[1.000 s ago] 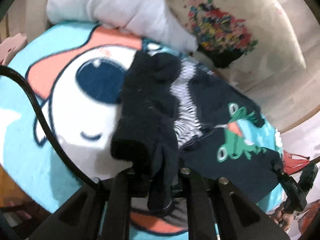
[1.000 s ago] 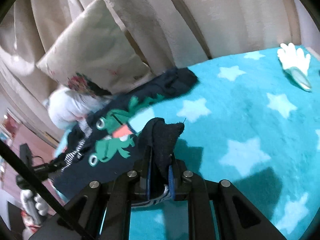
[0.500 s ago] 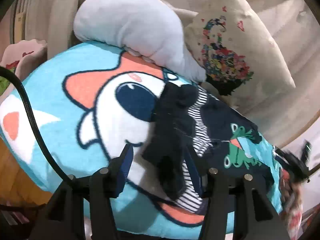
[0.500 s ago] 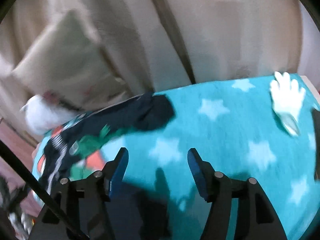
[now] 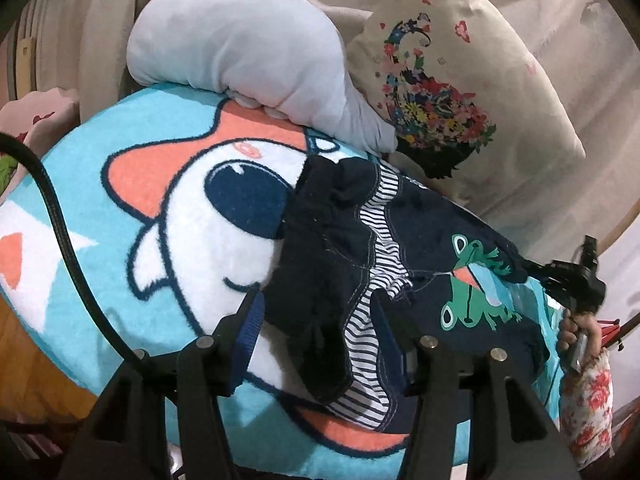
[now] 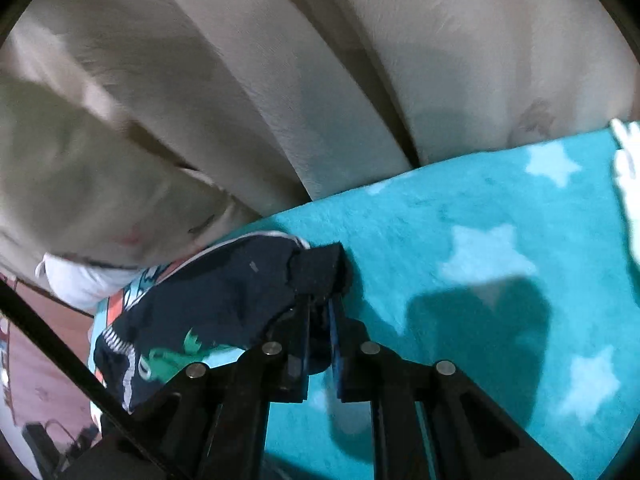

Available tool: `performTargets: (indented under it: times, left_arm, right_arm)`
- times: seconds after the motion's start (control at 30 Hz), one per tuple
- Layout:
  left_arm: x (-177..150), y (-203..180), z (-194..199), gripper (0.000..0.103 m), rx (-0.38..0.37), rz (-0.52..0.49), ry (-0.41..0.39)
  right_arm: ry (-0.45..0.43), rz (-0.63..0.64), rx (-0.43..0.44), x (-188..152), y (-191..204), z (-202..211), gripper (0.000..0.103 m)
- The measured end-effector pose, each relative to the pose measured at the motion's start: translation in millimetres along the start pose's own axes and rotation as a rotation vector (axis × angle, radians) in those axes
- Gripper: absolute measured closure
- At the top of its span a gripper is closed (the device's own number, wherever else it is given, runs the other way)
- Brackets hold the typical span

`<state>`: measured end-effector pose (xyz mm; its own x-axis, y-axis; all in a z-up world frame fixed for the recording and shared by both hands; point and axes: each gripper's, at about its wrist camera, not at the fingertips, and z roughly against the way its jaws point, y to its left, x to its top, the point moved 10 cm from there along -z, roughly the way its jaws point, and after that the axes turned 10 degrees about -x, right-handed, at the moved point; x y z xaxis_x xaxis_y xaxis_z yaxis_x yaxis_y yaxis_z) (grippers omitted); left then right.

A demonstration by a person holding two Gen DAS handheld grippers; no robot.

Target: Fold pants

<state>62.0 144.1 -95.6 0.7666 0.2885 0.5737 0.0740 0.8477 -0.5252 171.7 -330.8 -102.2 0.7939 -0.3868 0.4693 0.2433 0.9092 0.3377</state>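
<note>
Dark navy pants (image 5: 424, 240) with green frog prints and a striped lining lie on a turquoise cartoon blanket (image 5: 168, 208). In the left wrist view my left gripper (image 5: 320, 332) is open, its fingers standing either side of the crumpled waistband end. In the right wrist view my right gripper (image 6: 320, 316) is shut on the dark cuff end of the pants (image 6: 224, 300), low over the star-patterned blanket (image 6: 480, 280). The right gripper also shows at the far end of the pants in the left wrist view (image 5: 576, 284).
A grey plush toy (image 5: 248, 56) and a floral pillow (image 5: 452, 92) lie behind the pants. A beige sofa back (image 6: 320, 80) rises behind the blanket. A white shape (image 6: 628, 168) sits at the blanket's right edge. A black cable (image 5: 60, 224) crosses the left.
My left gripper let go of the waistband, opened and drew back. My right gripper released, opened, then closed on the cuff end of the pants farther along.
</note>
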Motion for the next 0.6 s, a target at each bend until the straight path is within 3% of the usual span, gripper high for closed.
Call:
performTargets:
  times: [0.13,0.27,0.33,0.37,0.43,0.47,0.5,0.6]
  left_arm:
    - [0.0,-8.3,0.3,0.05,-0.009,-0.024,0.001]
    - [5.7,-20.7,-1.9,0.049,-0.016,-0.065,0.014]
    - [11.8,-29.9,-6.5,0.047,-0.02,-0.097,0.03]
    - [16.8,-36.1,-10.6,0.047,-0.021,-0.117,0.039]
    - [26.4,-50.5,-20.7,0.045,-0.027,-0.17,0.056]
    - [31.4,-60.2,-28.9,0.042,-0.034,-0.209,0.071]
    - [36.2,-68.4,-37.6,0.041,-0.041,-0.24,0.083]
    - [51.3,-92.2,-72.6,0.041,-0.058,-0.325,0.145]
  right_arm:
    - [-0.044,0.003,-0.029,-9.9,-20.6,27.5,0.095]
    - [-0.019,0.091,-0.15,-25.0,-42.9,27.4,0.094]
    - [-0.06,0.148,-0.229,-24.3,-43.2,34.0,0.092]
    - [-0.095,0.188,-0.252,-21.8,-36.5,41.2,0.089]
    - [-0.115,0.236,-0.204,-18.9,-17.3,48.2,0.054]
    - [-0.128,0.271,-0.173,-16.8,-5.9,51.2,0.046]
    - [-0.14,0.311,-0.15,-14.6,7.8,51.0,0.042]
    - [-0.114,0.449,-0.101,-13.7,53.6,31.8,0.041]
